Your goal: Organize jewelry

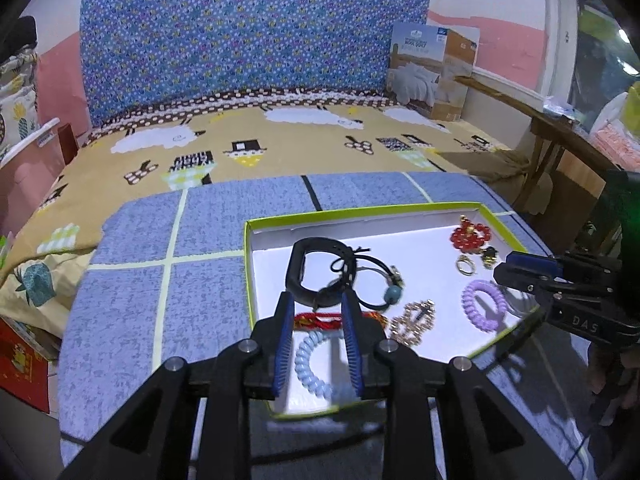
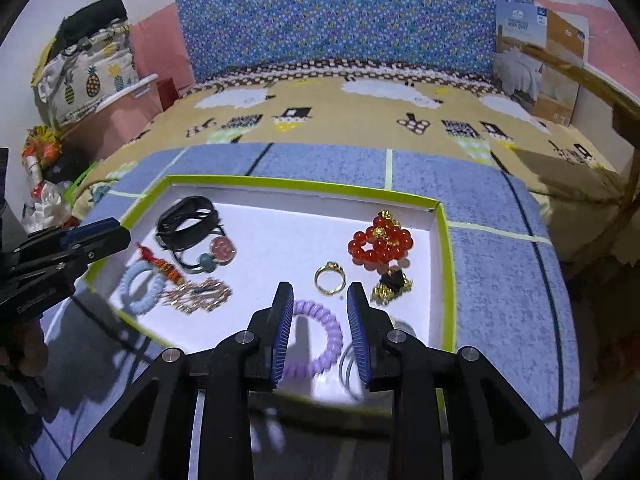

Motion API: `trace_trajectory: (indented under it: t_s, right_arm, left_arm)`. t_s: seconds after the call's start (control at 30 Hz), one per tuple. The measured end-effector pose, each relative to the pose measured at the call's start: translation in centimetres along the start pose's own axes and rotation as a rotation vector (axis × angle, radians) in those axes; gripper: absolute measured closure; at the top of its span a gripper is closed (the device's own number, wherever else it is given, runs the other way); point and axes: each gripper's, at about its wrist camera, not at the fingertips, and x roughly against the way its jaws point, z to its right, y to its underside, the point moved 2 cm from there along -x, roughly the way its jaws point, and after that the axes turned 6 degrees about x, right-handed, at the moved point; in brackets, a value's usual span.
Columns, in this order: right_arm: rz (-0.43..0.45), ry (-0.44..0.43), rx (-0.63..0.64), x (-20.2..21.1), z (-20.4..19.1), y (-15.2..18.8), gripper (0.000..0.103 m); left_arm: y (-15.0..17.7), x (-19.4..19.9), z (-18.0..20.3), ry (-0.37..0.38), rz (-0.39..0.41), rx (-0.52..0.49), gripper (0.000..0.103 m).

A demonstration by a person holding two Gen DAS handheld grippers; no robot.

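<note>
Both tools, left tool [image 1: 316,300] and right tool [image 2: 320,292], are hanging spread and empty over the green-rimmed white cardboard tray [image 2: 448,264]; jewelry's probably still sitting unsorted inside.

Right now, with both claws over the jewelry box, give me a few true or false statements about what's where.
1. The purple coil hair tie lies inside the green-rimmed box. True.
2. The left claw grips the black band. False: it is open, holding nothing.
3. The gold ring lies near the red bead bracelet. True.
4. The light blue coil hair tie lies outside the box. False: it is inside, between the left claw's fingers.
5. The right claw is open. True.
</note>
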Motion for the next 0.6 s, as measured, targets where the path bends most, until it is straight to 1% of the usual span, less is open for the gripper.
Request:
trace_trajectory:
  t_s: [0.1, 0.3, 0.4, 0.6]
  right_arm:
    - [0.029, 0.0, 0.004, 1.9, -0.5, 0.8, 0.074]
    - [0.083, -0.004, -0.001, 5.8, -1.7, 3.2, 0.074]
    - [0.105, -0.005, -0.01, 7.5, -2.4, 4.5, 0.074]
    - [0.146, 0.003, -0.023, 10.6, -3.6, 7.2, 0.074]
  left_arm:
    - [0.6, 1.7, 0.4, 0.005, 0.023, -0.005, 0.077]
    - [2.5, 5.0, 1.4, 0.019, 0.065, -0.001, 0.073]
    - [3.7, 6.6, 1.9, 0.024, 0.079, 0.002, 0.069]
    - [6.2, 9.1, 2.9, 0.014, 0.098, -0.002, 0.068]
